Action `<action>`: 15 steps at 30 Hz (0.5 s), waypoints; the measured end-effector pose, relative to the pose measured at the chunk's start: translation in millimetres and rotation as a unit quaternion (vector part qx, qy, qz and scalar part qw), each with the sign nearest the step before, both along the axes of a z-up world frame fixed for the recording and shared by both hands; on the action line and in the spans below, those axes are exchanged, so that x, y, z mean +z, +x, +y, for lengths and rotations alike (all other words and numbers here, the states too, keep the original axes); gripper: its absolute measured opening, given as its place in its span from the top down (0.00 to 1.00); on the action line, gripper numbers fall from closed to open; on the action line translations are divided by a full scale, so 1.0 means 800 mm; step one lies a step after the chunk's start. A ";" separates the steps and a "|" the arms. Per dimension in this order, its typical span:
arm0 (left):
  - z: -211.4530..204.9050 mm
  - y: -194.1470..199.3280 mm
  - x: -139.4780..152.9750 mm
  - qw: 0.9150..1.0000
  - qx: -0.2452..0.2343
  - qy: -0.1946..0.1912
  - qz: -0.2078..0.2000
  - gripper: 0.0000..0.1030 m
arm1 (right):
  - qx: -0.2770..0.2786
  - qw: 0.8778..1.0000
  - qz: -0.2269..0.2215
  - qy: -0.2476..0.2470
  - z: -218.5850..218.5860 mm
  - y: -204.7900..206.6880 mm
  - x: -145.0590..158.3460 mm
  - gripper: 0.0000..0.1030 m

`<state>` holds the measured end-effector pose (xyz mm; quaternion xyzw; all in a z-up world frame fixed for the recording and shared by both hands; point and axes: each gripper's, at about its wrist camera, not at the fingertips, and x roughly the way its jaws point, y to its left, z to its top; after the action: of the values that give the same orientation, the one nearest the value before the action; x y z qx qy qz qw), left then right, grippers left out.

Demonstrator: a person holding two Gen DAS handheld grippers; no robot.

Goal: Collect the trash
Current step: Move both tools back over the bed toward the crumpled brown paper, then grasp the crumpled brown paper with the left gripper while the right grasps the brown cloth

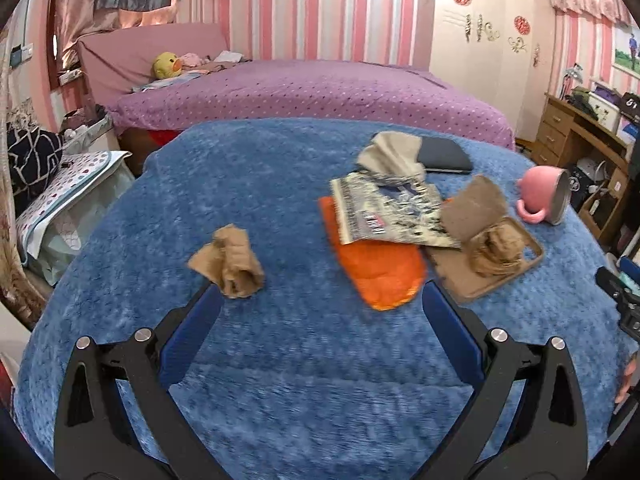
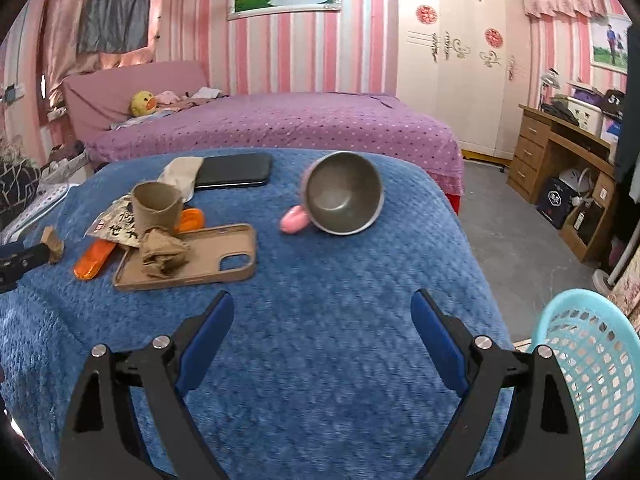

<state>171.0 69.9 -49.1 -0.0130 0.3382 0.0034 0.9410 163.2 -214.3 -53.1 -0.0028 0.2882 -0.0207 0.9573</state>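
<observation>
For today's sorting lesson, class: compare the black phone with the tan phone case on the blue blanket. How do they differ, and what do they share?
The black phone is dark and glossy; the tan phone case is matt brown. The phone lies farther back, beside a beige cloth; the case lies nearer. The phone's top is bare; the case holds a crumpled brown paper. Both lie flat on the blue blanket and have a similar oblong shape.

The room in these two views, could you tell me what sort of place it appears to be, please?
Most likely a home bedroom. A bed with a purple dotted cover fills the back, a white wardrobe stands against the striped wall, and a wooden desk sits to the right.
</observation>
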 end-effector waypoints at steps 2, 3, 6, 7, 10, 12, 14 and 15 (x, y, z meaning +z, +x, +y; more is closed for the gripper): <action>0.009 0.007 -0.005 1.000 0.006 0.002 0.007 0.05 | 0.004 1.000 0.002 -0.004 0.005 0.000 0.000 0.14; 0.013 0.009 -0.006 1.000 0.008 0.000 0.010 0.06 | 0.008 1.000 0.004 -0.008 0.010 0.001 0.000 0.14; 0.032 0.017 -0.010 1.000 0.022 -0.014 0.018 0.06 | 0.016 1.000 0.003 -0.019 0.021 0.006 0.001 0.14; 0.036 0.019 -0.011 0.999 0.024 -0.017 0.019 0.06 | 0.018 1.000 0.003 -0.021 0.024 0.007 0.002 0.14; 0.051 0.025 -0.014 0.999 0.033 -0.026 0.023 0.06 | 0.023 1.000 0.006 -0.019 0.029 0.010 0.002 0.14; 0.059 0.031 -0.017 0.999 0.036 -0.024 0.026 0.06 | 0.028 0.999 0.011 -0.019 0.033 0.014 0.001 0.14; 0.066 0.036 -0.020 0.999 0.038 -0.019 0.027 0.06 | 0.029 0.999 0.013 -0.022 0.036 0.018 0.000 0.14; 0.070 0.039 -0.022 0.999 0.041 -0.019 0.029 0.06 | 0.030 0.999 0.014 -0.022 0.038 0.021 0.000 0.14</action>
<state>202.4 126.1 -66.5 -0.0449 0.3647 0.0355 0.9294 179.8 -183.5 -52.7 -0.0328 0.3008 0.0020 0.9531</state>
